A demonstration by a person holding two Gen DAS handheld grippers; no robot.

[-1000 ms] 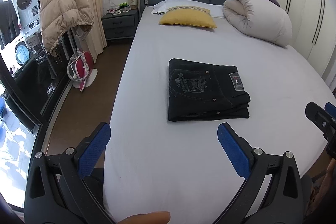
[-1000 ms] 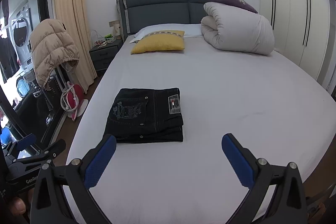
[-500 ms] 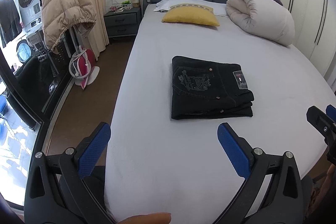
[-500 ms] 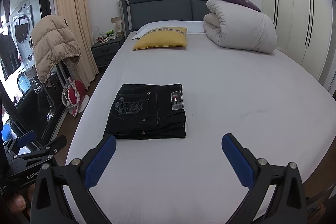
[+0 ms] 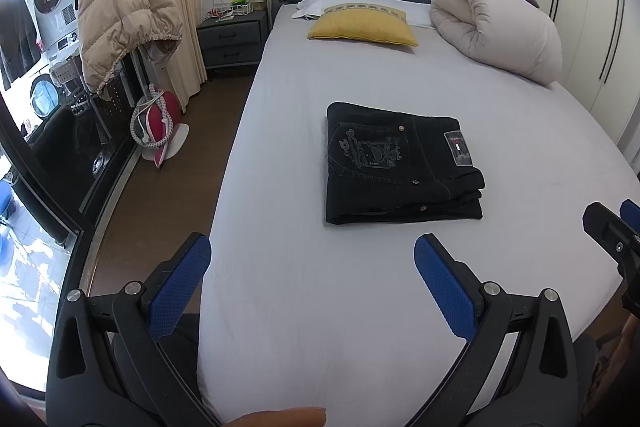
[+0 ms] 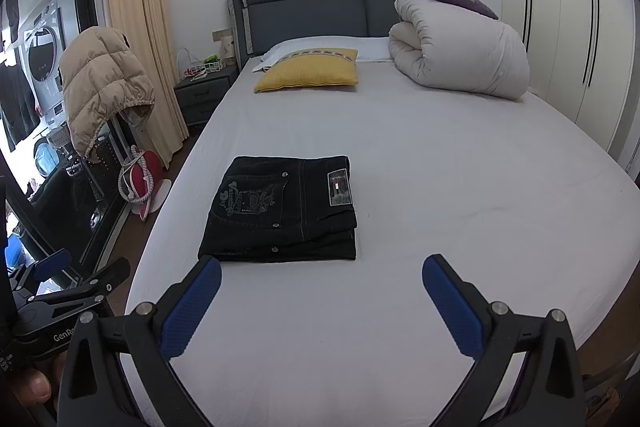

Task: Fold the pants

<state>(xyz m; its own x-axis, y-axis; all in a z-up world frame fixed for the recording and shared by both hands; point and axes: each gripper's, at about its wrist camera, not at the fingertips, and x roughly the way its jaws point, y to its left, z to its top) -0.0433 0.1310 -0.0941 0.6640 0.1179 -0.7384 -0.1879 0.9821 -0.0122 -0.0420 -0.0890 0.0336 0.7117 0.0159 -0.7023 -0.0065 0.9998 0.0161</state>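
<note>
Black pants [image 5: 400, 165] [image 6: 282, 211] lie folded into a neat rectangle on the white bed sheet [image 5: 360, 287] [image 6: 460, 187], back pocket and label facing up. My left gripper [image 5: 312, 271] hangs open over the bed's near edge, short of the pants and holding nothing. My right gripper [image 6: 320, 289] is open too, just in front of the pants' near edge, apart from them. In the left wrist view the right gripper's tip [image 5: 612, 231] shows at the right edge. The left gripper [image 6: 68, 291] appears at the lower left of the right wrist view.
A yellow pillow [image 6: 308, 69] and a rolled white duvet [image 6: 460, 55] lie by the dark headboard [image 6: 308, 7]. A nightstand [image 5: 232, 35], a beige puffy jacket [image 5: 120, 15] and a red iron [image 5: 156, 123] stand left of the bed. Wardrobe doors [image 6: 560, 27] line the right.
Both grippers drifted slightly, so the pants sit a little differently in each view. The pants did not move and both grippers stayed open.
</note>
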